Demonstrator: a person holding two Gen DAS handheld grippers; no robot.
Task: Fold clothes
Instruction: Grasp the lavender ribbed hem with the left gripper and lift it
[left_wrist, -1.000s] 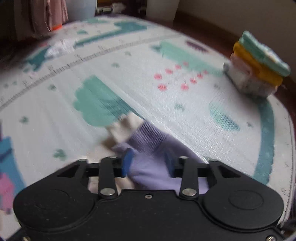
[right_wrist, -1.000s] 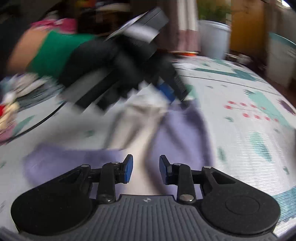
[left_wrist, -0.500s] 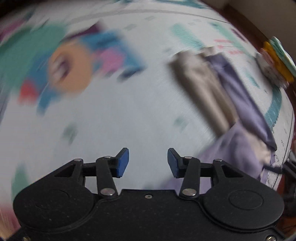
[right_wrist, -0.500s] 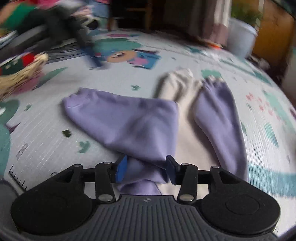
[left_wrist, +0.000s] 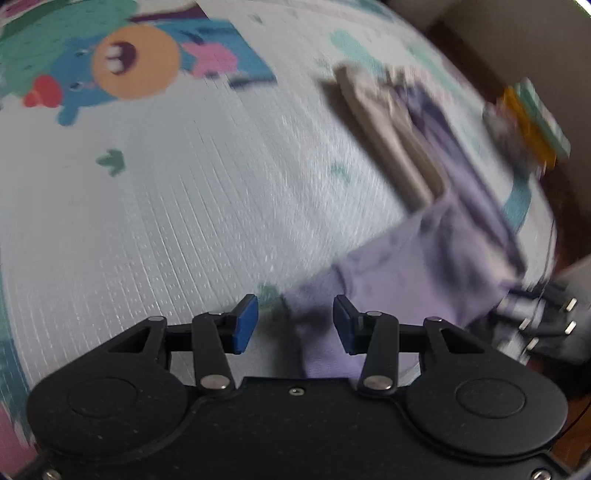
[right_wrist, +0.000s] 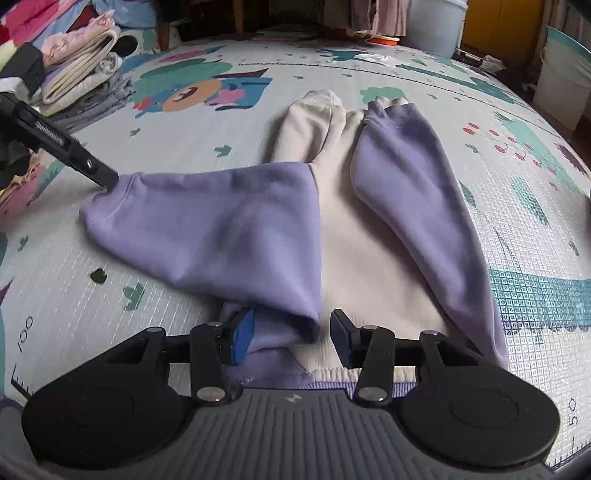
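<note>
Right wrist view showed a purple-and-cream sweatshirt (right_wrist: 332, 236) lying flat on the printed play mat (right_wrist: 517, 155), hem nearest the camera, one purple sleeve (right_wrist: 207, 229) spread out toward the left and the other sleeve (right_wrist: 413, 192) laid along the body. One second earlier the left gripper (left_wrist: 295, 321) had held purple cloth between its pads; half a second ago it had swung clear over bare mat, and it now sat with jaws wide apart around the cuff of the outspread sleeve, gripping nothing. In the inspector's judgement the sleeve had been let go and laid out, and a fresh hold at the cuff was being lined up, probably to fold it inward. The right gripper (right_wrist: 291, 332) hovered low over the hem, jaws equally wide, cloth lying between them but not clamped. A stack of folded clothes (left_wrist: 532, 118) stood at the mat's far edge, well apart from the sweatshirt.
</note>
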